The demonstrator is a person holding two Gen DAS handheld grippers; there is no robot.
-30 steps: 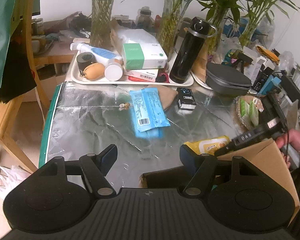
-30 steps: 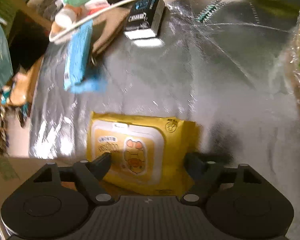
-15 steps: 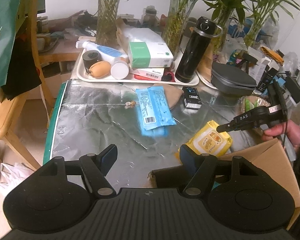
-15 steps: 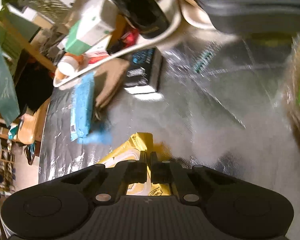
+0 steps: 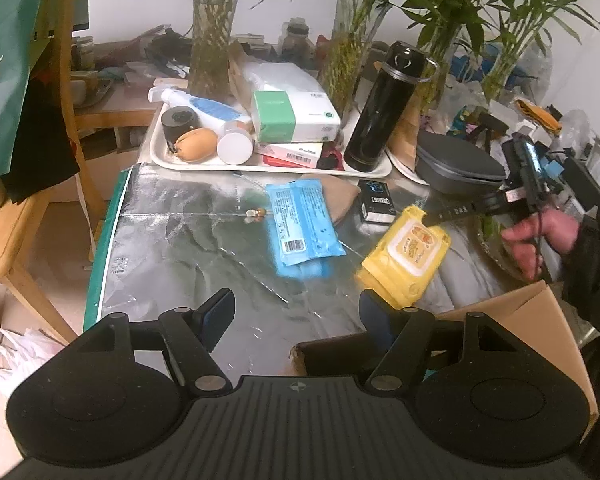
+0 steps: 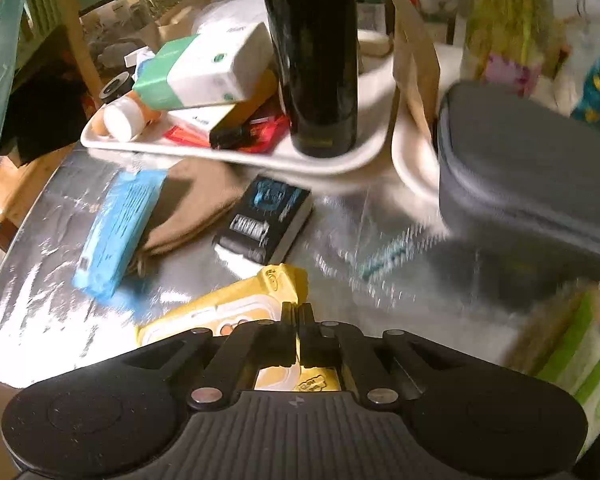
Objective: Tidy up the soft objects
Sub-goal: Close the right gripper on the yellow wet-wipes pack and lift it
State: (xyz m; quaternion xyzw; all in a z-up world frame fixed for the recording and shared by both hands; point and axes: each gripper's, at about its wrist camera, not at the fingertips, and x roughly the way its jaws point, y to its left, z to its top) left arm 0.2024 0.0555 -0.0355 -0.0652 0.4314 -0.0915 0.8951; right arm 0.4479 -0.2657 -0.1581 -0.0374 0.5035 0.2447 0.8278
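Lifted off foil: yellow wipes pack [image 5: 406, 258] in right gripper [image 6: 298, 312]

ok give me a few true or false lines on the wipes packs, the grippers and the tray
1. The right gripper is clamped on an edge of the yellow soft wipes pack. True.
2. The left gripper holds the blue flat wipes pack. False: its jaws are open and hold nothing; the blue pack lies on the silver foil table cover.
3. The tall black flask stands upright on the white tray. True.
4. The small black box sits on the tray. False: it lies on the foil, in front of the tray.
5. The blue pack partly overlaps a brown cloth pouch. True.
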